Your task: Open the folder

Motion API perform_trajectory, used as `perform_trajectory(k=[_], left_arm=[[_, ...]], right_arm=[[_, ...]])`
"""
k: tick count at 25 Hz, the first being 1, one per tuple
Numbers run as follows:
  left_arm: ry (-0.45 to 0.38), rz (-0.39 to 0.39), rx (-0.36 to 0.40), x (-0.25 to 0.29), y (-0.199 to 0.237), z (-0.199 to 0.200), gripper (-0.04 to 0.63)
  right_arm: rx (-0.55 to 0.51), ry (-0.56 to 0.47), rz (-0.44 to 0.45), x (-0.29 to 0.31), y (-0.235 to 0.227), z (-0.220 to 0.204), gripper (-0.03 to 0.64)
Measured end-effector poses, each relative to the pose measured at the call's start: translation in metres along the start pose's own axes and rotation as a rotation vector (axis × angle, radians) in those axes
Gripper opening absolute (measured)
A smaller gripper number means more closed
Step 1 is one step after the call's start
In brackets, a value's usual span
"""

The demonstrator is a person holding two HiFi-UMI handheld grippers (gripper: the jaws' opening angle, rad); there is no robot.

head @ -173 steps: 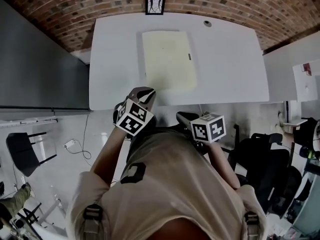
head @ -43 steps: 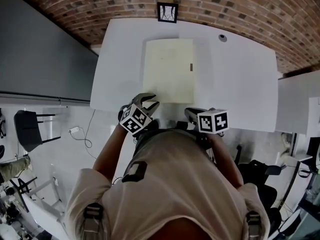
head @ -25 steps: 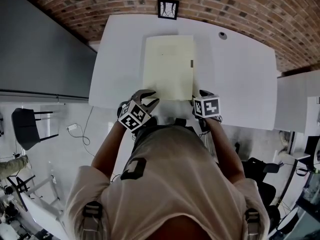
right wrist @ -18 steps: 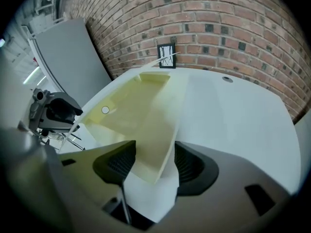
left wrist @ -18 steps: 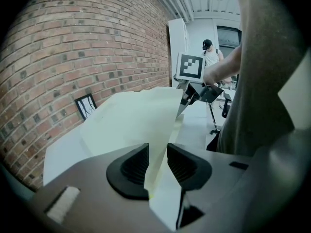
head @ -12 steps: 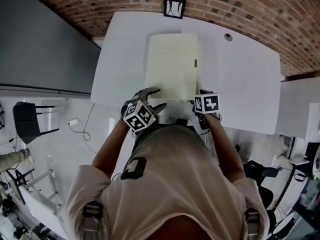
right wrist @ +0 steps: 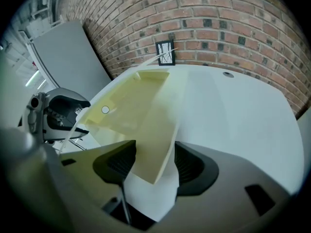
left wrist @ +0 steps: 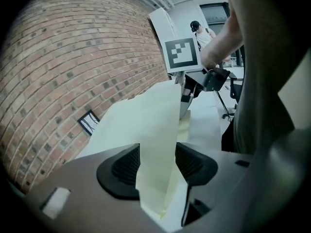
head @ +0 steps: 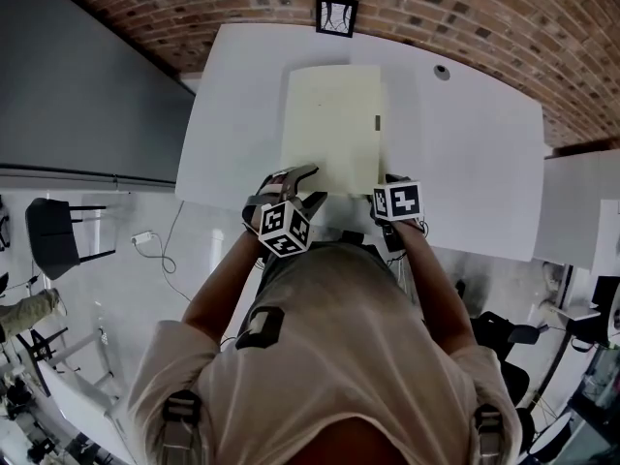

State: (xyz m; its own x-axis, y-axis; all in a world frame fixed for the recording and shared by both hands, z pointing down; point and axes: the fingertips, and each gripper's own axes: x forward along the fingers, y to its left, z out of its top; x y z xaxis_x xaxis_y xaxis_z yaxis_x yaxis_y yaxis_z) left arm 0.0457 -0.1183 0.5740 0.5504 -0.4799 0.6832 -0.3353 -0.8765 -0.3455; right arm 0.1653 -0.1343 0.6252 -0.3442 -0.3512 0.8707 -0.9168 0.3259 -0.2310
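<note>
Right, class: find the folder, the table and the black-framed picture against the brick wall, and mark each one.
folder (head: 329, 129), head view, middle of its pale yellow cover.
table (head: 465, 153), head view, bare white top to the right of the folder.
black-framed picture (head: 336, 15), head view, centre of the frame.

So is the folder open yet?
Not yet. Done: the left hand-held gripper and the right hand-held gripper sit at the near corners of the folder. In hand: the left jaws have just been opening, the cover between them. Left: probably pinch and swing it open.

Brick wall (head: 465, 8), white table (head: 465, 143)
</note>
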Motion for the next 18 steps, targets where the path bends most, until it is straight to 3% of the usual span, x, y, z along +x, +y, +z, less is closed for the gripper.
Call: perform_trajectory(k=[4, 14, 18], left_arm=[[-0.022, 0.012, -0.035, -0.006, 0.003, 0.0, 0.216], [-0.092, 0.063, -0.222, -0.035, 0.02, -0.009, 0.21], [-0.105, 0.074, -0.24, -0.041, 0.023, -0.01, 0.21]], right_arm=[[0.004, -0.007, 0.002, 0.0, 0.0, 0.0, 0.215], [-0.051, -0.01, -0.006, 0.003, 0.002, 0.001, 0.215], [-0.073, -0.009, -0.011, 0.002, 0.002, 0.001, 0.215]])
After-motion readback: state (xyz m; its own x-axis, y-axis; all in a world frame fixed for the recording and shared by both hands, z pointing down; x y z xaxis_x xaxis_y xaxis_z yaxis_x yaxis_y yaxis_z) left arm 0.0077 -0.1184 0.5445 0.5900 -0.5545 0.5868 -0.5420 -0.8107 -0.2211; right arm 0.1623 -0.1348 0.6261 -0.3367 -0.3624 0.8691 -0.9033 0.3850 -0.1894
